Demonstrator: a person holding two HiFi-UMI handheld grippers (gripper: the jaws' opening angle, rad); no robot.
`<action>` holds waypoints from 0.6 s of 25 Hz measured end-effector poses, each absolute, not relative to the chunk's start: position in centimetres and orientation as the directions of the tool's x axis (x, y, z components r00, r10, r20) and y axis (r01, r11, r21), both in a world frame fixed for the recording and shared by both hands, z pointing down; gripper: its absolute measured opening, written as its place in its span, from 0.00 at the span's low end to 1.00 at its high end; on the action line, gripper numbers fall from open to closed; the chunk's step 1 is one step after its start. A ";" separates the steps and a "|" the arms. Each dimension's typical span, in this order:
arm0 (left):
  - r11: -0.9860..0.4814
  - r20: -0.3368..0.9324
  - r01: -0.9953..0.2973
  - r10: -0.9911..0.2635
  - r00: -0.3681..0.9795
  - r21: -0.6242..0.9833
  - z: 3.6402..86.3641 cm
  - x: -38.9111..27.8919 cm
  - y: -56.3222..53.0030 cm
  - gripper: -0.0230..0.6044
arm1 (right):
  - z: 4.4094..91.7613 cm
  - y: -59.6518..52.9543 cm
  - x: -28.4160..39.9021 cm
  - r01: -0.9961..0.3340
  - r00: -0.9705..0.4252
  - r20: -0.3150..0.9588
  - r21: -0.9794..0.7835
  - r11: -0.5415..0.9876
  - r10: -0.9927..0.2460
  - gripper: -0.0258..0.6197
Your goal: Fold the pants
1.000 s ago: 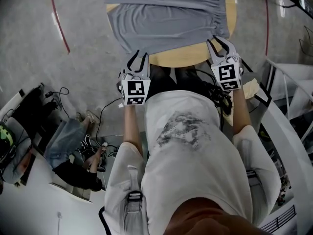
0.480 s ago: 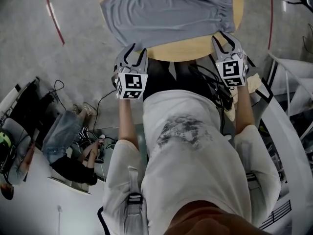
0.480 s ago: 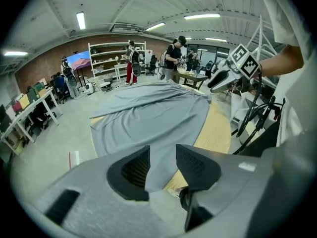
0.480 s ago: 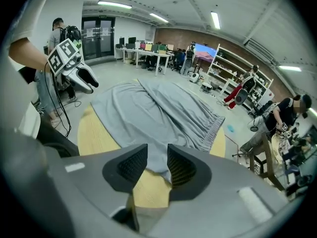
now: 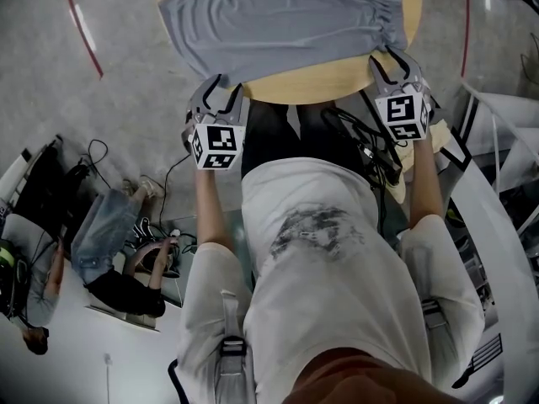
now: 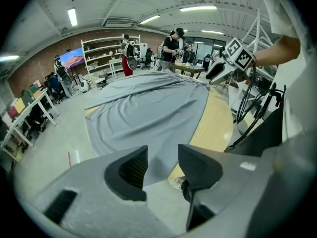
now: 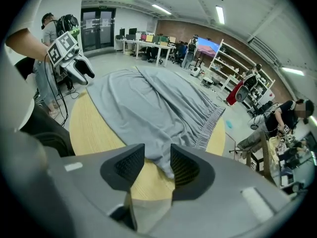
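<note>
Right claw (image 7: 157, 153) just opening; pants (image 7: 148, 103) corner between jaws, ungripped, on table (image 7: 94, 128).

Clearance at the near table rim.
At 12 o'clock the round table (image 5: 320, 84) blocks you, with the pants (image 5: 286, 23) draped over it and spilling off its 10 o'clock side. Your left gripper (image 5: 219, 98) and right gripper (image 5: 390, 66) sit at the rim, and their jaws have just been opening. The pants edge shows in each gap, unpinched. Open floor (image 5: 126, 99) at 10 o'clock gives the left gripper room. Black cables (image 5: 364, 146) crowd 1 o'clock near the right gripper. A white frame (image 5: 497, 217) walls off 3 o'clock. A seated person (image 5: 105, 242) fills 8 o'clock.
</note>
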State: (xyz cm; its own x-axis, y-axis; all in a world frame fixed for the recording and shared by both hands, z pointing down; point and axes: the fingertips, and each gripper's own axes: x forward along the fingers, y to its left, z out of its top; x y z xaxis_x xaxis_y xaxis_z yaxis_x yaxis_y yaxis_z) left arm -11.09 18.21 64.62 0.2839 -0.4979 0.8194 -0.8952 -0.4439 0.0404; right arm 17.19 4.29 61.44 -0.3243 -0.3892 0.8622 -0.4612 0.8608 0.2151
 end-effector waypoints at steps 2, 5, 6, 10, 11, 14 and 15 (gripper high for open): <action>-0.448 0.827 -0.893 -0.487 0.283 0.042 65.1 -11.4 18.4 0.37 | 62.0 4.1 17.7 -0.452 -0.305 0.871 0.225 0.863 -0.386 0.32; -0.453 0.833 -0.890 -0.474 0.285 0.046 65.6 -11.7 18.8 0.39 | 62.7 4.0 18.3 -0.444 -0.276 0.881 0.237 0.864 -0.384 0.34; -0.454 0.836 -0.890 -0.471 0.282 0.044 65.7 -11.8 18.8 0.40 | 62.9 3.9 18.5 -0.443 -0.267 0.884 0.242 0.863 -0.384 0.34; -0.450 0.841 -0.893 -0.471 0.268 0.032 66.2 -12.3 18.8 0.40 | 63.9 3.4 19.3 -0.444 -0.228 0.893 0.259 0.858 -0.388 0.36; -0.448 0.842 -0.893 -0.469 0.265 0.031 66.4 -12.4 18.8 0.40 | 64.3 3.3 19.5 -0.446 -0.218 0.896 0.262 0.856 -0.388 0.36; -0.447 0.846 -0.894 -0.466 0.257 0.026 66.9 -12.6 18.9 0.40 | 65.0 3.1 20.2 -0.451 -0.199 0.900 0.266 0.852 -0.387 0.36; -0.446 0.846 -0.895 -0.467 0.258 0.027 67.0 -12.6 19.0 0.40 | 65.2 3.0 20.3 -0.453 -0.197 0.901 0.267 0.851 -0.387 0.36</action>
